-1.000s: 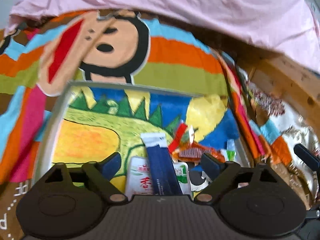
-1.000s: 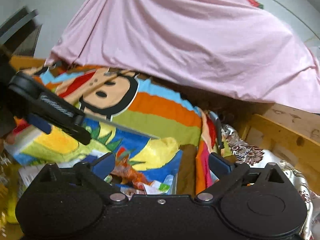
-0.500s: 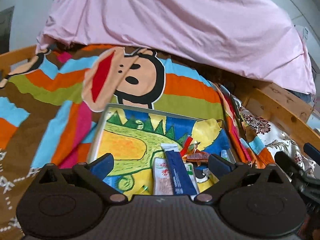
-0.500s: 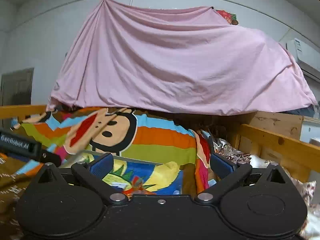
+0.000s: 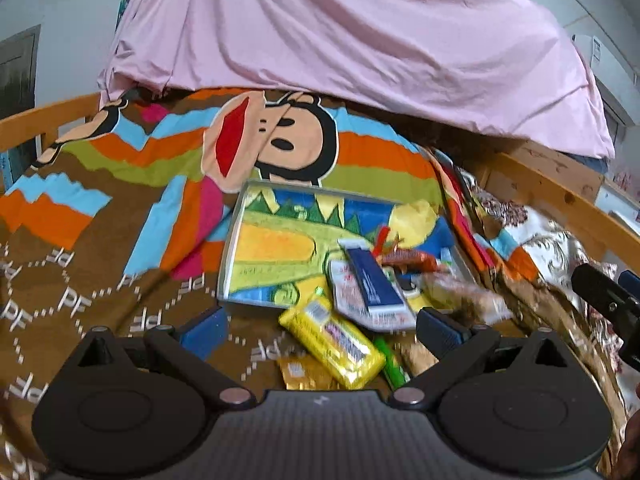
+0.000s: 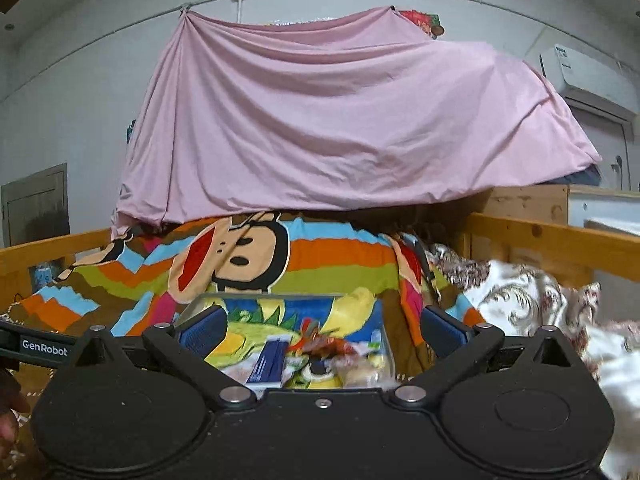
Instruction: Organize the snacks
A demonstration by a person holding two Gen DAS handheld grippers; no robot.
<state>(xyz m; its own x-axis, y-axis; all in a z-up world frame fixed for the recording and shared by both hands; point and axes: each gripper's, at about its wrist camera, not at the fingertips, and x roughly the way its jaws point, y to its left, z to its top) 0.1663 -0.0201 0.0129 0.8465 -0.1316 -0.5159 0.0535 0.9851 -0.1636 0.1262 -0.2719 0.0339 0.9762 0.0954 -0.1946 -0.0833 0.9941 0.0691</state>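
Both grippers wide open over the bed, snacks piled at the tray's near right corner

From my seat: the left gripper (image 5: 320,326) has its jaws spread as far as they go after just opening the last bit, nothing between the pads, and the right gripper (image 6: 322,330) looks just as wide and empty. The snacks sit low-centre in the left view: a dark blue packet (image 5: 374,282) lying across a white pouch (image 5: 348,292) in the dinosaur-print tray (image 5: 230,256), and a yellow wrapper (image 5: 334,340) that hangs over the tray's front edge onto the brown monkey blanket (image 5: 120,240). Right of those there's a blurry clear bag (image 5: 468,300), maybe cookies, can't really tell. The pink sheet (image 6: 340,120) fills the top of both frames.
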